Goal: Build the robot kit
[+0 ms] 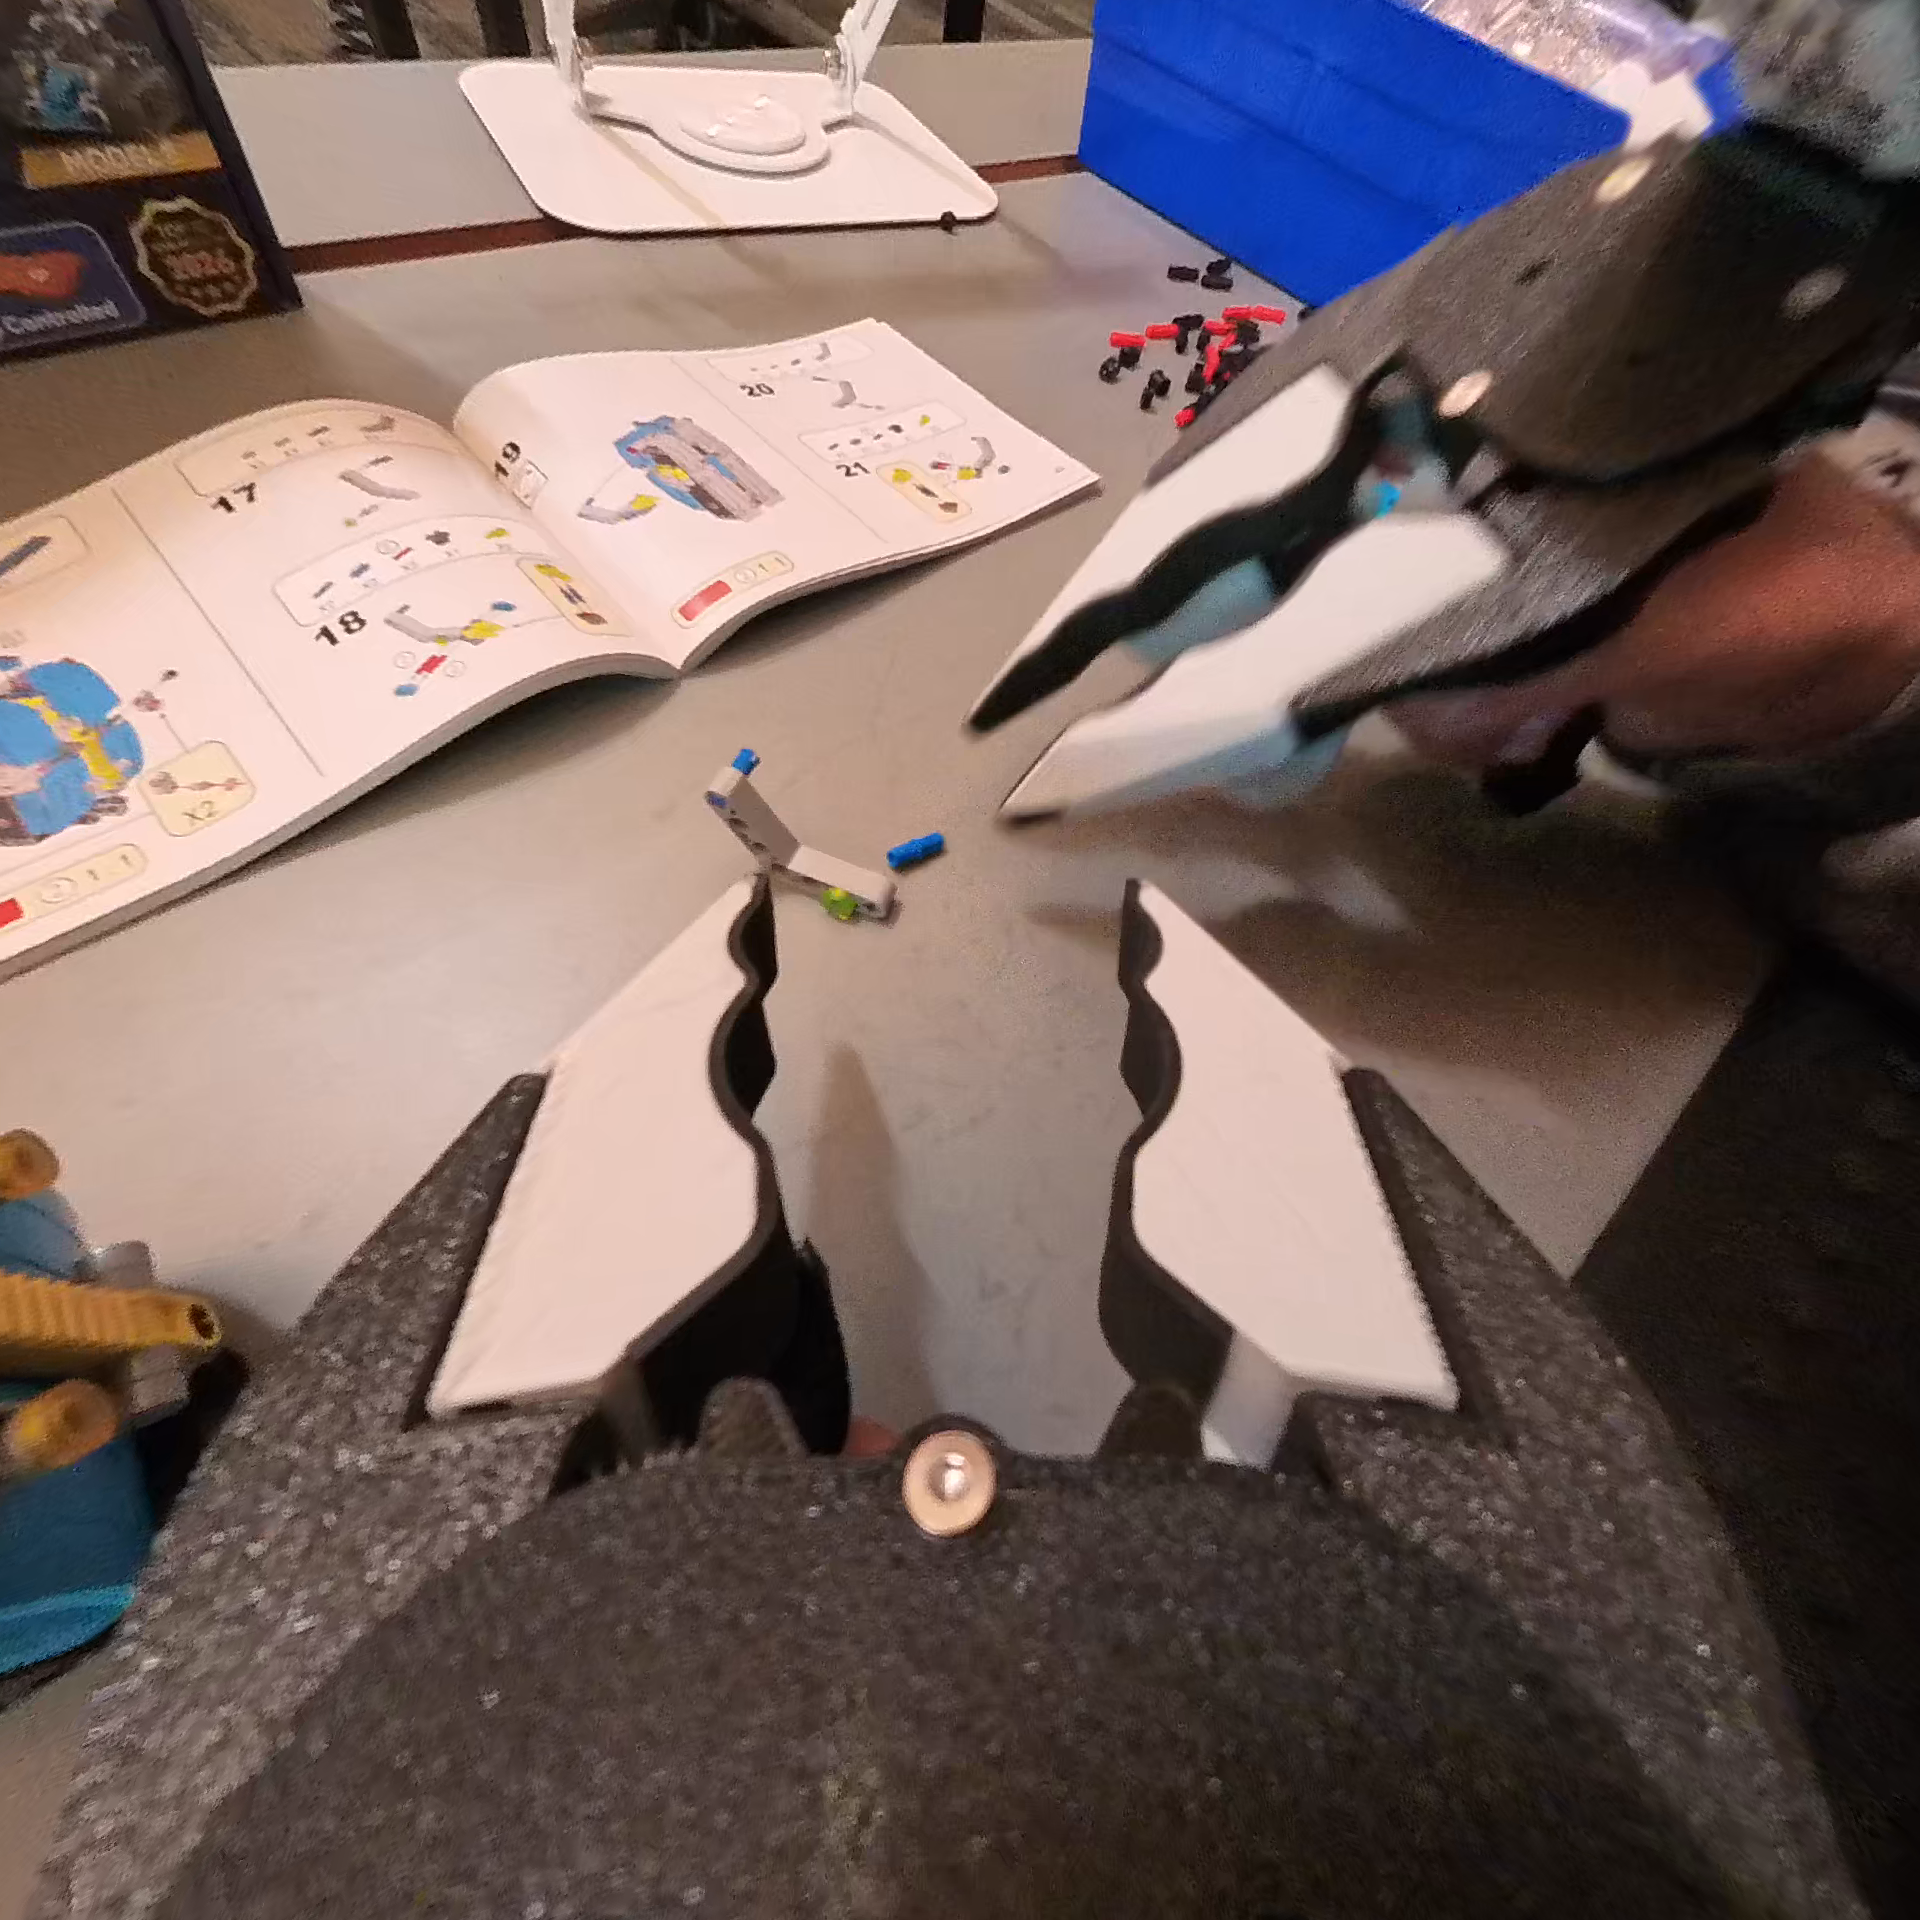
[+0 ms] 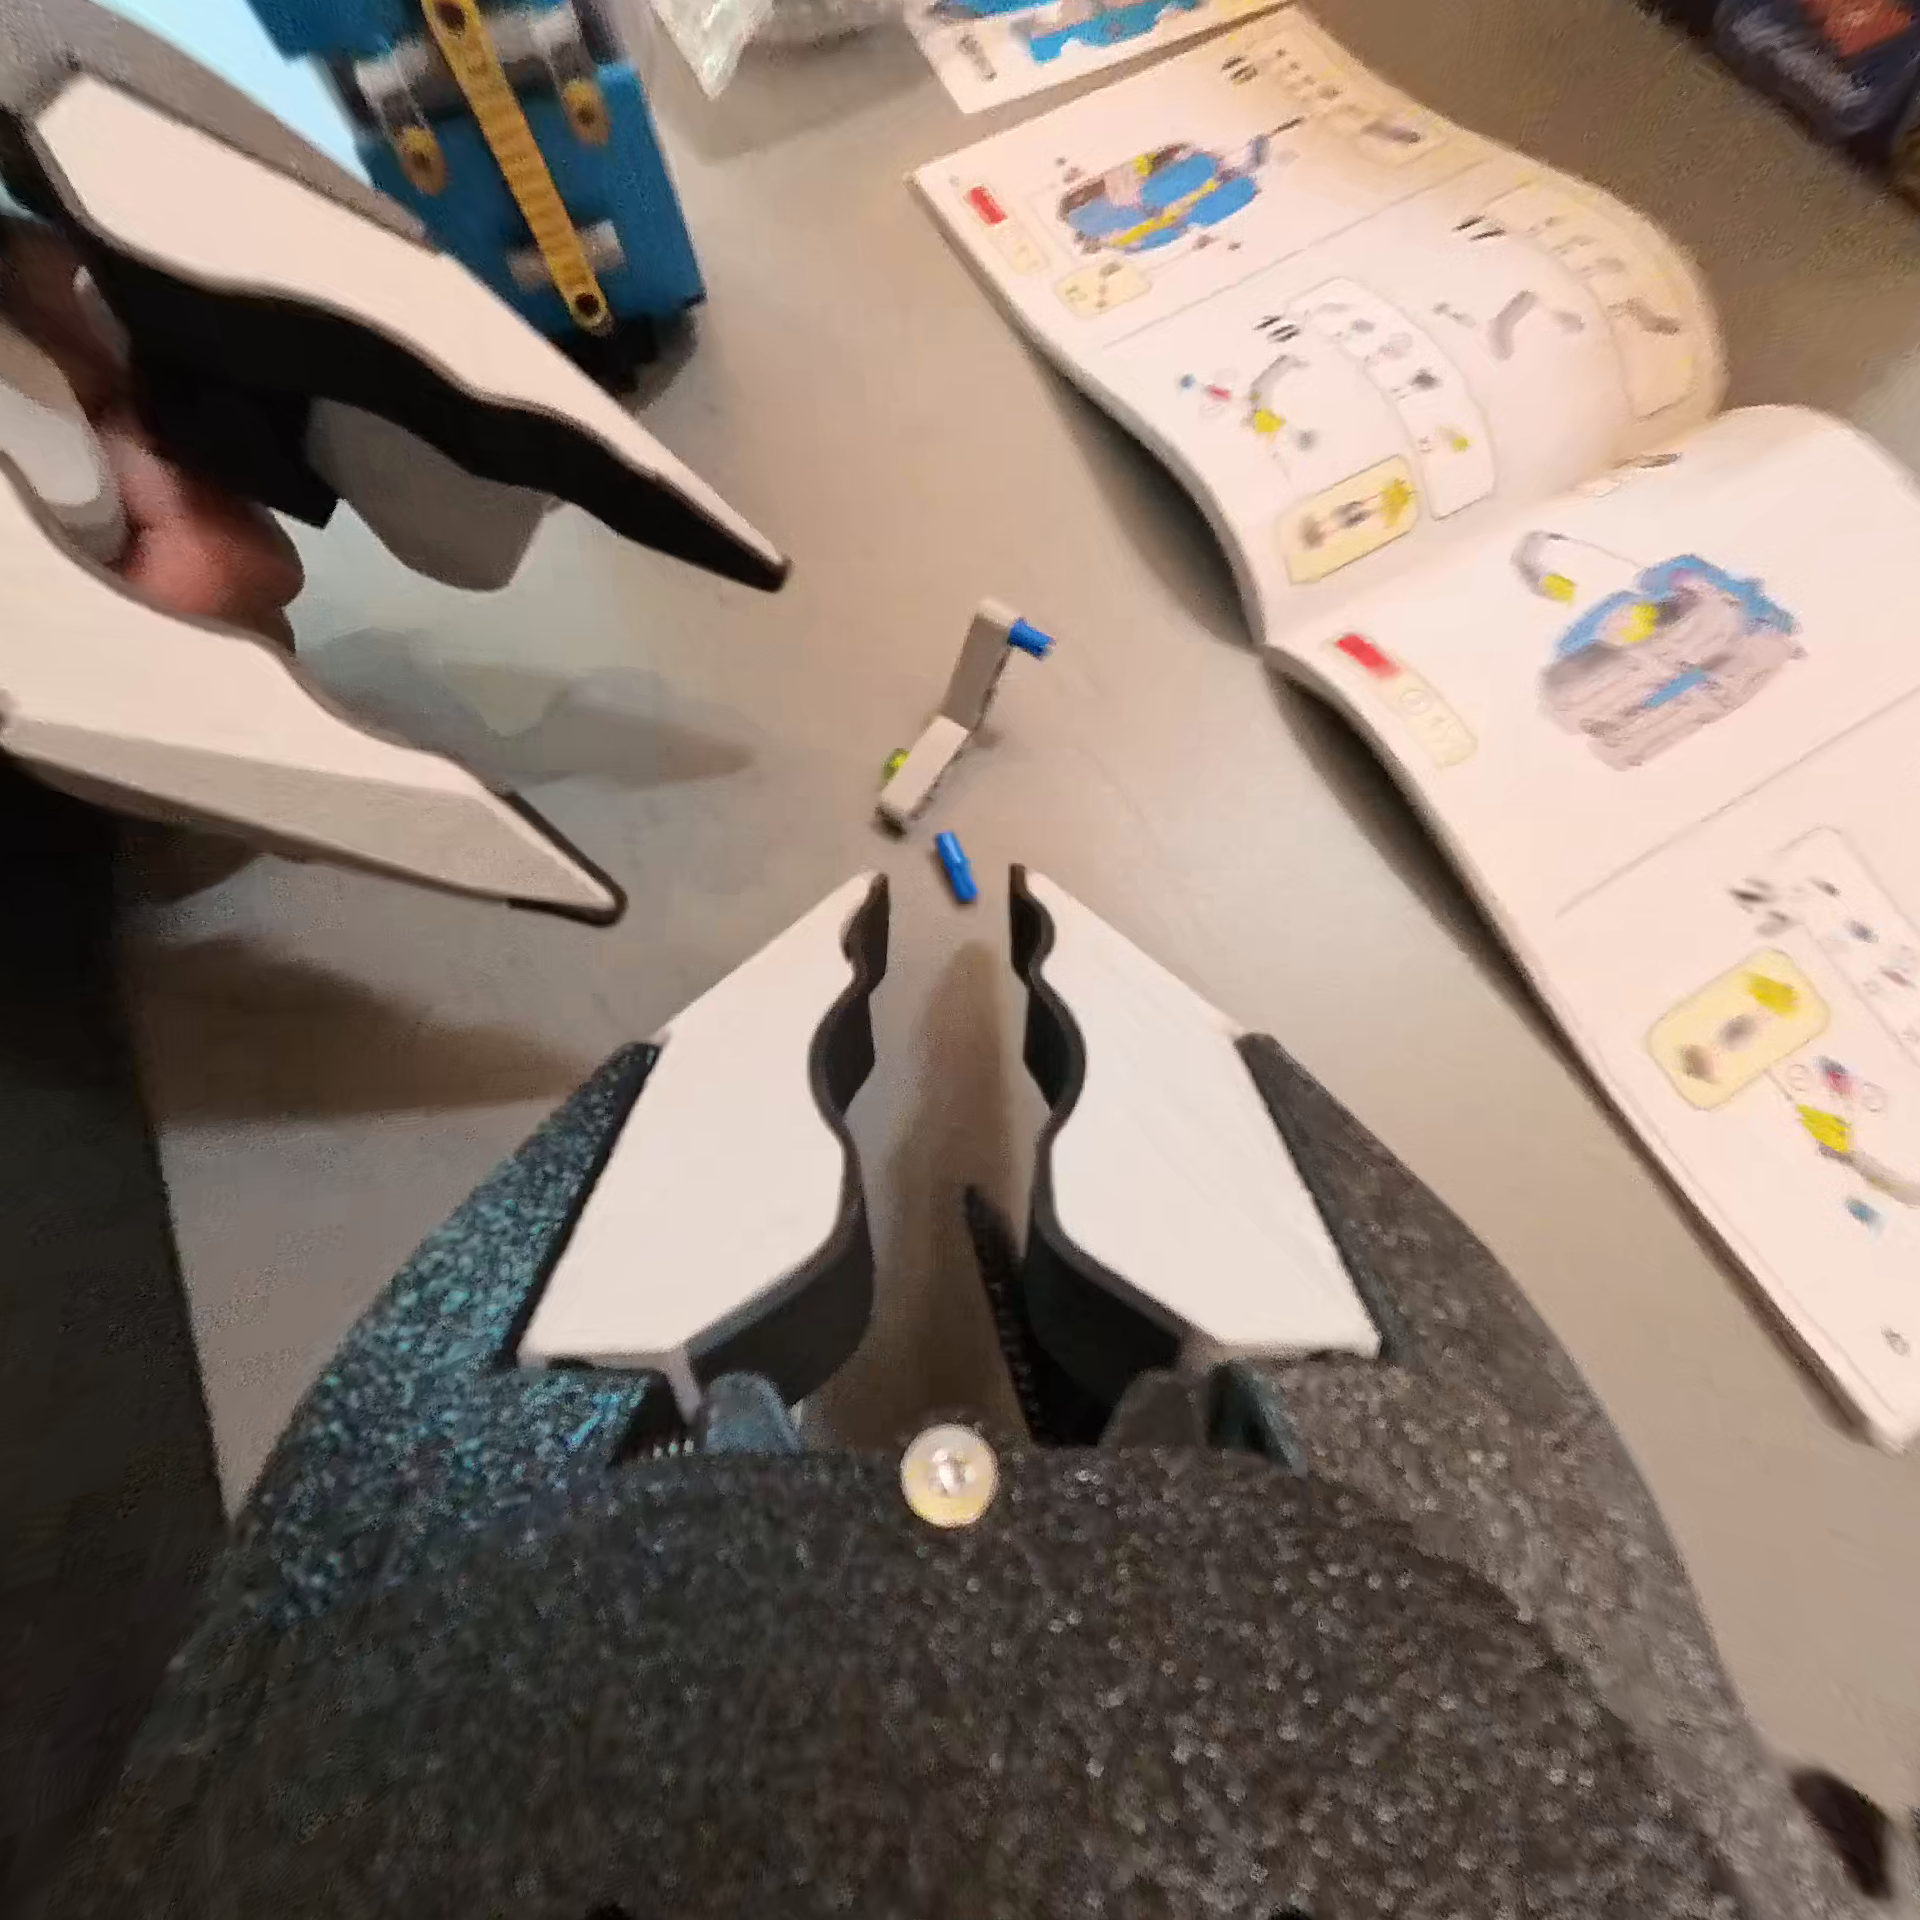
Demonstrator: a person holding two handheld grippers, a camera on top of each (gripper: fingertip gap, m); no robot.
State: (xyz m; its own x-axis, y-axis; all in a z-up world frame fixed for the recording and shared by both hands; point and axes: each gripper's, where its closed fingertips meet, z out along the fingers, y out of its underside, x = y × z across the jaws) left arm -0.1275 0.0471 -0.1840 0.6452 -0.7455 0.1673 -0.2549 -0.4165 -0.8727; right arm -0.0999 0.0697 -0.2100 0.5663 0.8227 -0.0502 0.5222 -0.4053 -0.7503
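Hobby or building-toy workbench, plain grey table [image 1: 935, 1091], open illustrated instruction booklet [image 1: 499, 582], scattered small red and black connector pins [image 1: 1195, 348], blue storage bin [image 1: 1330, 135], printed kit box [image 1: 125, 177], part-built blue and yellow brick model [image 2: 520, 166].

1. The light is soft, even and indoor; the grey tabletop [image 1: 935, 665] shows no hard glare.
2. Dull, blurred shadows lie under each gripper, darkest toward the near tabletop edge.
3. In the left wrist view the right gripper [image 1: 997, 769] is smeared by motion blur.
4. In the right wrist view the left gripper [image 2: 696, 738] and the open booklet [image 2: 1558, 582] are soft.
5. Wide-angle distortion bends and stretches the picture edges.
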